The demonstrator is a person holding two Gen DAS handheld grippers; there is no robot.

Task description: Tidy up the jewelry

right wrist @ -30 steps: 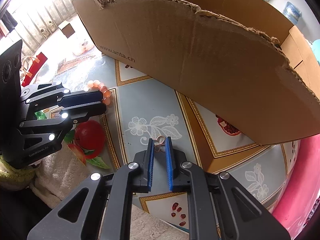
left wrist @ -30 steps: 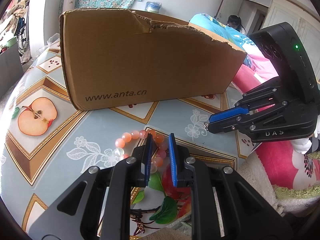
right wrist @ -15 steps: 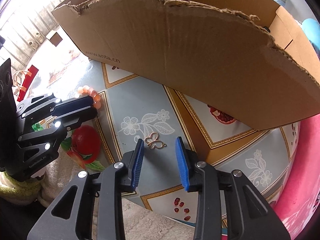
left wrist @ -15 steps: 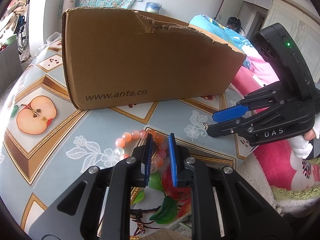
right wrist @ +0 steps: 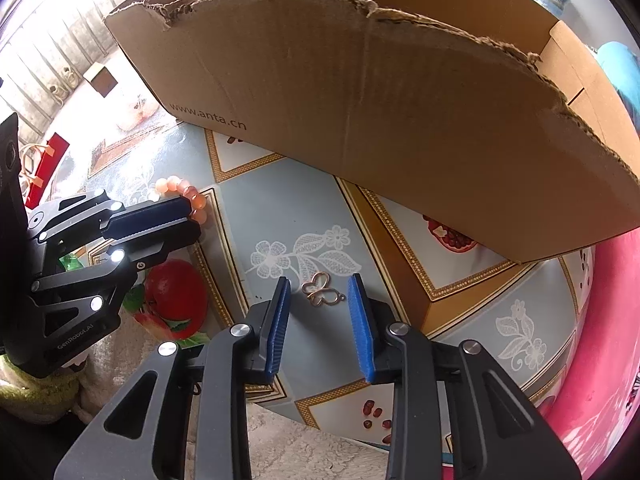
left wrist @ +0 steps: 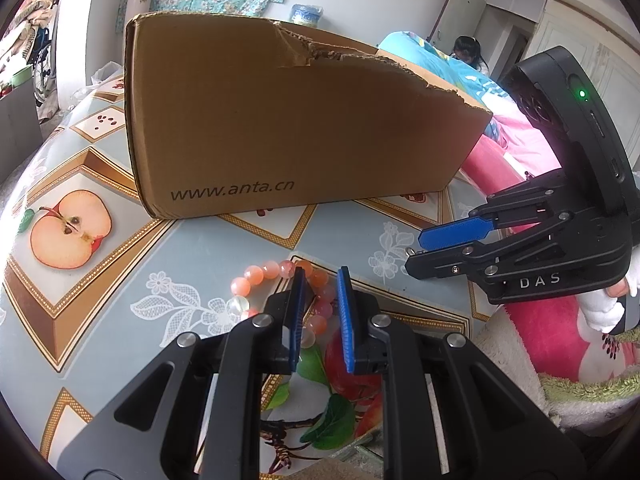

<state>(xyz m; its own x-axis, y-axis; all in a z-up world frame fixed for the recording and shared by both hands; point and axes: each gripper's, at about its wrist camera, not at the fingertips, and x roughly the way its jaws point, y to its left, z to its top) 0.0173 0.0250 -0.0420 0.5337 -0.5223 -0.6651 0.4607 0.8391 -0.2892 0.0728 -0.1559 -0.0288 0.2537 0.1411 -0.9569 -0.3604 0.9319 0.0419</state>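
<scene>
A pink bead bracelet (left wrist: 276, 276) lies on the fruit-patterned tablecloth (left wrist: 120, 312). My left gripper (left wrist: 320, 280) has narrowly parted jaws closed around one side of the bracelet (right wrist: 188, 196). A small gold butterfly pendant (right wrist: 323, 292) lies flat on the cloth between the open blue pads of my right gripper (right wrist: 319, 286), which touches nothing. The right gripper also shows in the left wrist view (left wrist: 416, 250). A torn open cardboard box (left wrist: 296, 132) marked www.anta.cn stands just behind both.
The box's long wall (right wrist: 380, 92) fills the far side of the table. The table's near edge drops to a fluffy white cover (right wrist: 304, 436) and a pink flowered blanket (left wrist: 560, 328). A person (left wrist: 468, 50) sits far back in the room.
My right gripper has opened and drawn back, leaving the butterfly pendant lying free on the cloth. My left gripper has stayed on the bracelet.
</scene>
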